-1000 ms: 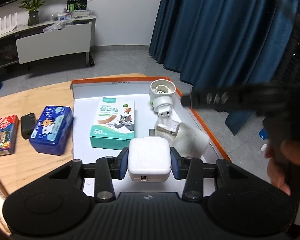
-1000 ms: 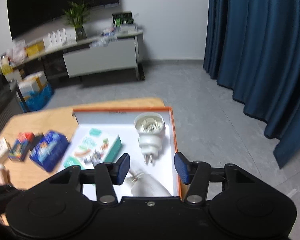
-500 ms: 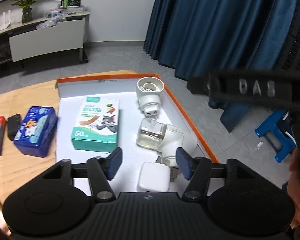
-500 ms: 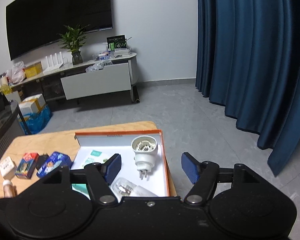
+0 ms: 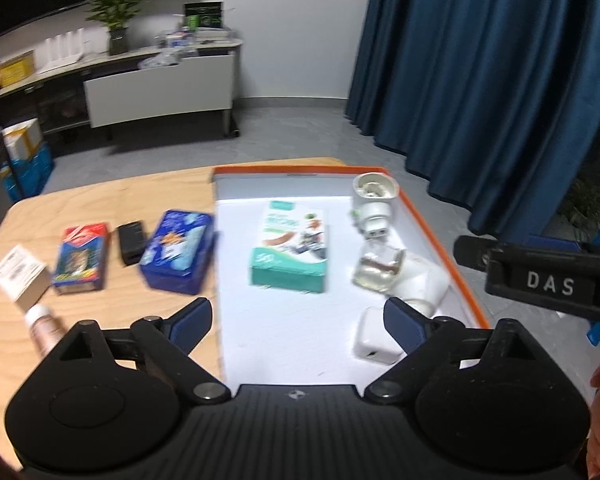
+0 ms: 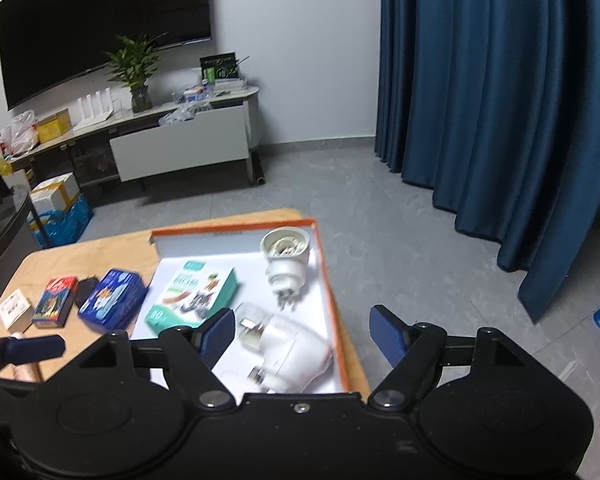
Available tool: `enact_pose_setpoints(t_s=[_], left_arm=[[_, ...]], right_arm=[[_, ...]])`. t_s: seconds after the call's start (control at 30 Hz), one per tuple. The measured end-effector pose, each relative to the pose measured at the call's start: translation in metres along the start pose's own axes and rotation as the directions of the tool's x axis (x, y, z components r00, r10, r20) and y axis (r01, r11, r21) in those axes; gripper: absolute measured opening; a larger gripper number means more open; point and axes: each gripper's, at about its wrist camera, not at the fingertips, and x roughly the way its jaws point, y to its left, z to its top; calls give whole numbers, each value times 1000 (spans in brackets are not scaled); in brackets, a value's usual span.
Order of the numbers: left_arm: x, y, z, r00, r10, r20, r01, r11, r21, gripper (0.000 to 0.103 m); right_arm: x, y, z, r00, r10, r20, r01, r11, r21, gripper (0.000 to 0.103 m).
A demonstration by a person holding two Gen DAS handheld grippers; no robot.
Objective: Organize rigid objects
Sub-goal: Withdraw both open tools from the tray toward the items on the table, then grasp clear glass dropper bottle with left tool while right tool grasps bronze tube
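An orange-rimmed white tray [image 5: 428, 224] sits on the wooden table's right side. In it lie a teal plaster box [image 5: 290, 252], a white plug-in device [image 5: 374, 208], a second one with a clear bottle [image 5: 396, 276], and a white charger cube [image 5: 374, 342] at the near right. My left gripper [image 5: 298, 320] is open and empty above the tray's near end. My right gripper [image 6: 302, 330] is open and empty, above the tray [image 6: 332, 300]. On the table left of the tray lie a blue tin [image 5: 178, 256], a black adapter [image 5: 131, 242], a red-blue box [image 5: 82, 258], a small white box [image 5: 20, 276] and a small bottle [image 5: 44, 326].
The table's edge runs just right of the tray, with grey floor beyond. Blue curtains [image 6: 500, 100] hang at the right. A low cabinet [image 6: 172, 144] with a plant stands against the far wall. The right gripper's body [image 5: 540, 276] shows in the left wrist view.
My left gripper let go of the white charger cube in the tray, opened wide and pulled back to the left. My right gripper rose and opened wider.
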Motion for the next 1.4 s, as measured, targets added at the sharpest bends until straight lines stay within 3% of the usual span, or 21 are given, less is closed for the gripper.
enact_pose_setpoints(t_s=[0.53, 0.93, 1.1, 1.27, 1.4], left_arm=[[-33, 78, -31, 993, 121, -17, -122, 982, -142, 96], [-44, 138, -51, 978, 201, -58, -210, 939, -271, 96], [-56, 154, -65, 982, 176, -61, -186, 936, -300, 97], [-58, 151, -88, 989, 133, -67, -145, 963, -226, 99], [-48, 145, -99, 991, 90, -96, -109, 970, -219, 99]], right_arm=[[-6, 71, -21, 991, 118, -55, -123, 987, -101, 90], [-5, 97, -30, 982, 174, -78, -184, 972, -147, 90], [-3, 106, -38, 977, 191, -98, -205, 964, -167, 90], [1, 111, -44, 972, 205, -117, -223, 960, -169, 90], [3, 114, -44, 970, 210, -124, -230, 958, -169, 90]])
